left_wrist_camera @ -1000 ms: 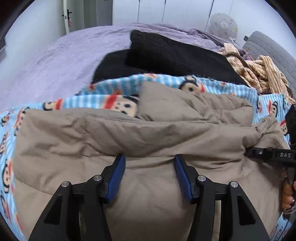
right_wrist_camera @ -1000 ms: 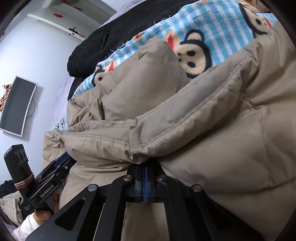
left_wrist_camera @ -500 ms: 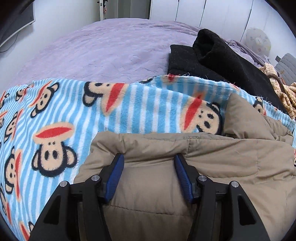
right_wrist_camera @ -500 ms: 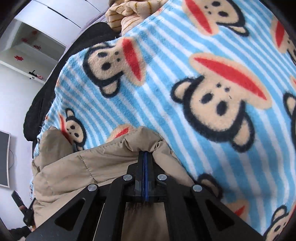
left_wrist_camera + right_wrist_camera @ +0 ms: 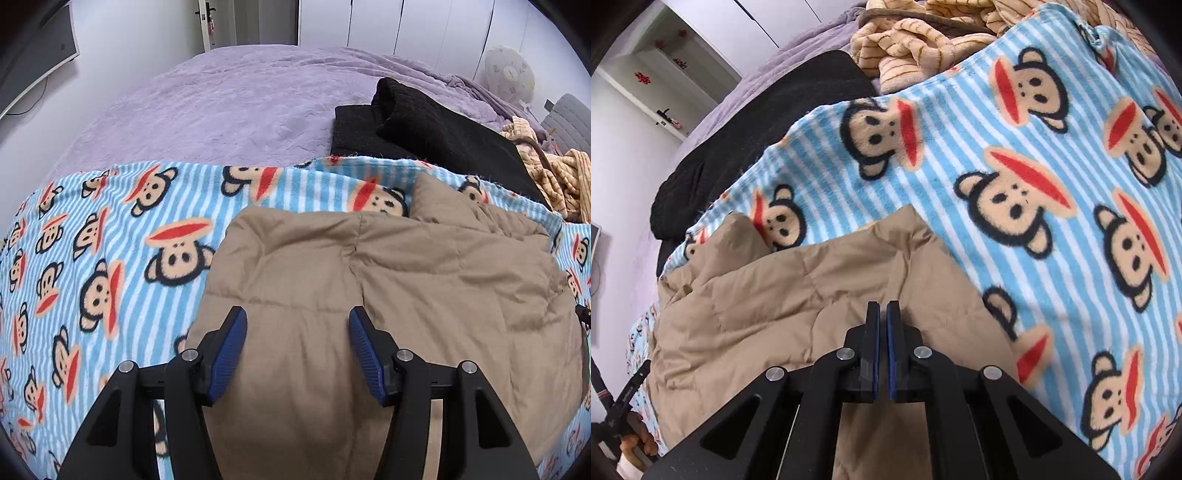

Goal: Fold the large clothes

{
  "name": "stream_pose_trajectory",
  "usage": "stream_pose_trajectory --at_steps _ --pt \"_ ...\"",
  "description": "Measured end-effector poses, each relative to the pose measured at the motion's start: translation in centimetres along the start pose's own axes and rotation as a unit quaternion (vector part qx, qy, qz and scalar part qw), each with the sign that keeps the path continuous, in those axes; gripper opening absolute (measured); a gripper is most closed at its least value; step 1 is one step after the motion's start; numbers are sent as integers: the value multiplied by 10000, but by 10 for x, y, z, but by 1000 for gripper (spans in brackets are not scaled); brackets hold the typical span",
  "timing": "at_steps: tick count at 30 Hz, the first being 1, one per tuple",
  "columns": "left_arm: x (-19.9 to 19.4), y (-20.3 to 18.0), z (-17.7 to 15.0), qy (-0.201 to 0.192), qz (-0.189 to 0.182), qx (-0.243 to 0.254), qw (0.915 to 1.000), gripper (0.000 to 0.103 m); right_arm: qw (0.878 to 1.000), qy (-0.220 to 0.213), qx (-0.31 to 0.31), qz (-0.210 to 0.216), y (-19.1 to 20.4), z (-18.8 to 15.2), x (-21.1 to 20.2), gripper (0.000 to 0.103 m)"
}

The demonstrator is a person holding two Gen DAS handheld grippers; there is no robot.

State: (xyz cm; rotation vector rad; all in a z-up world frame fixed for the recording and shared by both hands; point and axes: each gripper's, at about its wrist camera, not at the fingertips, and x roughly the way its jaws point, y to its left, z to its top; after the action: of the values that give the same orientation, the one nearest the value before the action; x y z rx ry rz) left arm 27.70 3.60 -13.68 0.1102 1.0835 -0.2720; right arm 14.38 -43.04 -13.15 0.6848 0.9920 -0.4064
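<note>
Purple bed w/ monkey-print blanket (image 5: 122,236); tan puffer jacket (image 5: 406,280) lies folded on it. Left gripper (image 5: 297,345) jaws apart above the jacket. Right gripper (image 5: 882,347) jaws nearly together, nothing between. Risk: puffy fill springs the fold open unpressed.

The padded jacket (image 5: 388,295) lies folded on the monkey-print blanket (image 5: 110,258), which is spread over the bed (image 5: 229,103). Blanket shows to the jacket's left, behind it and to its right. Behind the blanket's far edge a dark garment (image 5: 424,129) rests on the bed, with a rolled part on top of it. To the right of that sits a crumpled striped throw (image 5: 557,173). A fan (image 5: 509,77) stands behind the bed at the far right. A monitor (image 5: 33,62) hangs on the wall to the left.

The left hand-held gripper (image 5: 295,332) is over the jacket's near part; the right hand-held gripper (image 5: 882,314) is over the jacket near its right edge.
</note>
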Motion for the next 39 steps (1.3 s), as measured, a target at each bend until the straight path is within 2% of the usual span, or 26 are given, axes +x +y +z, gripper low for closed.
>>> stream_pose_trajectory --at_steps 1,4,7,11,13,15,16,17,19,22,24,25,28,30,31,39 --pt "-7 2 -9 23 12 -33 10000 60 10000 4 56 68 -2 -4 -6 4" --pt "-27 5 -31 -38 75 -194 9998 98 9994 55 216 270 -8 -24 -29 5" --pt "-44 7 -49 -106 115 -272 9995 98 9987 179 298 383 -7 -55 -38 5" --pt "-48 12 -70 168 135 -321 9993 99 9981 315 295 443 -12 -87 -51 5" --pt "-50 13 -81 307 137 -401 9986 103 9977 387 292 471 -14 -102 -57 6" --pt "-53 14 -91 371 140 -517 9979 103 9970 463 358 515 -15 -116 -59 10" --pt "-54 14 -94 407 127 -530 9977 103 9963 496 420 557 -18 -123 -60 21" --pt "-55 13 -98 445 113 -536 9975 103 9957 509 486 599 -20 -129 -62 44" --pt "-55 12 -103 517 120 -525 9972 103 9948 484 571 694 -23 -140 -68 66" --pt "-55 11 -108 635 89 -524 9966 103 9947 521 604 656 -24 -149 -73 67" --pt "-55 12 -110 693 20 -578 9959 103 9940 560 648 673 -25 -154 -75 73" --pt "-56 13 -111 712 -46 -616 9956 103 9938 567 658 690 -26 -156 -77 80" --pt "-53 15 -115 753 -121 -689 9947 103 9928 622 685 764 -28 -164 -78 81" --pt "-50 19 -118 817 -142 -763 9936 103 9909 747 749 830 -31 -168 -72 90" --pt "-49 22 -120 839 -202 -845 9927 103 9898 803 791 874 -32 -171 -68 101" --pt "-39 60 -140 1126 -1016 -1775 9724 103 9803 885 1266 1229 -40 -180 -53 103"
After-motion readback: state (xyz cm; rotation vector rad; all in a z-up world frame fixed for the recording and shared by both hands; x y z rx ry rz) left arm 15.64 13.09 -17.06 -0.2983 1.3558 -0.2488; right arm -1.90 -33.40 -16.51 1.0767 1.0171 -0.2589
